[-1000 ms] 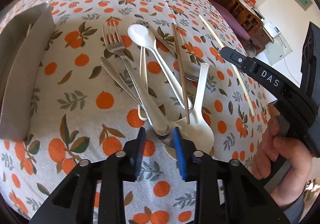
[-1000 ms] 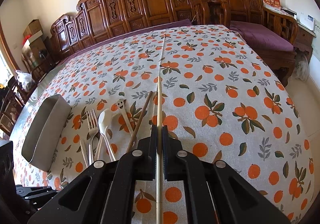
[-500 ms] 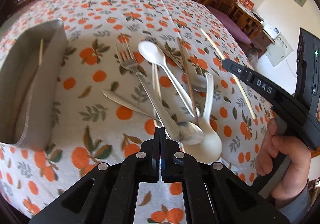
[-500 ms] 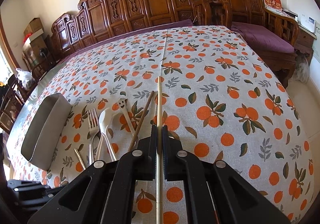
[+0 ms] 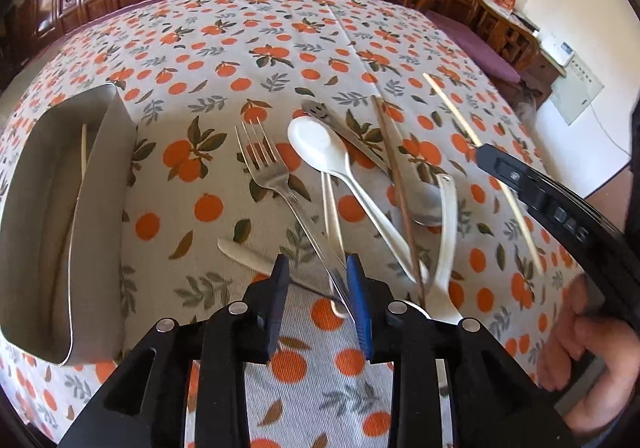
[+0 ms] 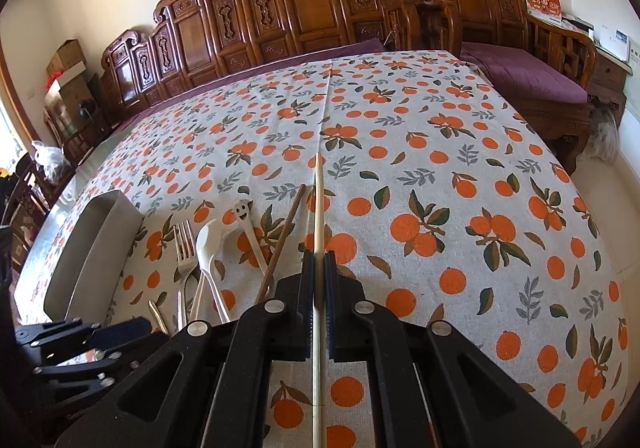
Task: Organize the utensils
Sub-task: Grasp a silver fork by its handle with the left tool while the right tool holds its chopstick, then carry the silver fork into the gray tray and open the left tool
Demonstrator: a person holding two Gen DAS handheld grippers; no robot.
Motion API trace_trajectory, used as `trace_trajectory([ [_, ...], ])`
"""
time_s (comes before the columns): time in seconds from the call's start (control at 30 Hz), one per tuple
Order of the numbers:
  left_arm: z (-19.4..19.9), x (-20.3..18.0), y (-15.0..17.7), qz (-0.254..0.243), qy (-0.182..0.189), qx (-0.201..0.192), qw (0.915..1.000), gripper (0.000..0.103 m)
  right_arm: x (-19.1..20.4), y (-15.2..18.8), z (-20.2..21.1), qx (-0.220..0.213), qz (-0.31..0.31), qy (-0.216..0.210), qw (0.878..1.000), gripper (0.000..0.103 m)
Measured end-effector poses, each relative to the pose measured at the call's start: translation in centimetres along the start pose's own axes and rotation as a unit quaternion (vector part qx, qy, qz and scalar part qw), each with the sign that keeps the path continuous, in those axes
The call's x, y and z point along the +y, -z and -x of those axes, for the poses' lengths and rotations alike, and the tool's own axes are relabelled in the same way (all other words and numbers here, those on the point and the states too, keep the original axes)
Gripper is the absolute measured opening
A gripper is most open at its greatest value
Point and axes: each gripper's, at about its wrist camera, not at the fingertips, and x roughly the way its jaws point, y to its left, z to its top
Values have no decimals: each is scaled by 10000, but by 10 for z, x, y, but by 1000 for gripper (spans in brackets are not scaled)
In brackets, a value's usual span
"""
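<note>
Currently: right gripper point(image 6: 319, 280) clamped on pale chopstick point(image 6: 318, 208) for transfer; left gripper point(image 5: 316, 280) parted, empty, straddling fork point(image 5: 276, 184) handle; tray point(image 5: 96, 152) awaits utensils on bench point(image 5: 280, 48).

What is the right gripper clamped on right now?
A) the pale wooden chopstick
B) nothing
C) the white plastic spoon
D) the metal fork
A: in the right wrist view the right gripper is shut on the pale wooden chopstick, which runs straight out between its fingers above the tablecloth.
</note>
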Motion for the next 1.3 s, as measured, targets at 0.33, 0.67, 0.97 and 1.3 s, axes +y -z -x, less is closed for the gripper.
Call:
trace_trajectory([
  [0.33,-27,11,-21,331,-5,128,9994,20,-3,0,0,10,-58,-3,10000,6],
  [0.67,-24,22,-21,531,133,84,9985,9,-2,-1,0,-3,-51,-24,10000,6],
  [0.97,-12,29,-19,410,102,-50,9991,5,1,-1,-1,14,2,-32,10000,6],
  [1.3,17,34,-20,266,199,-328,9989,5,13,-1,-1,10,184,-54,9998,6],
])
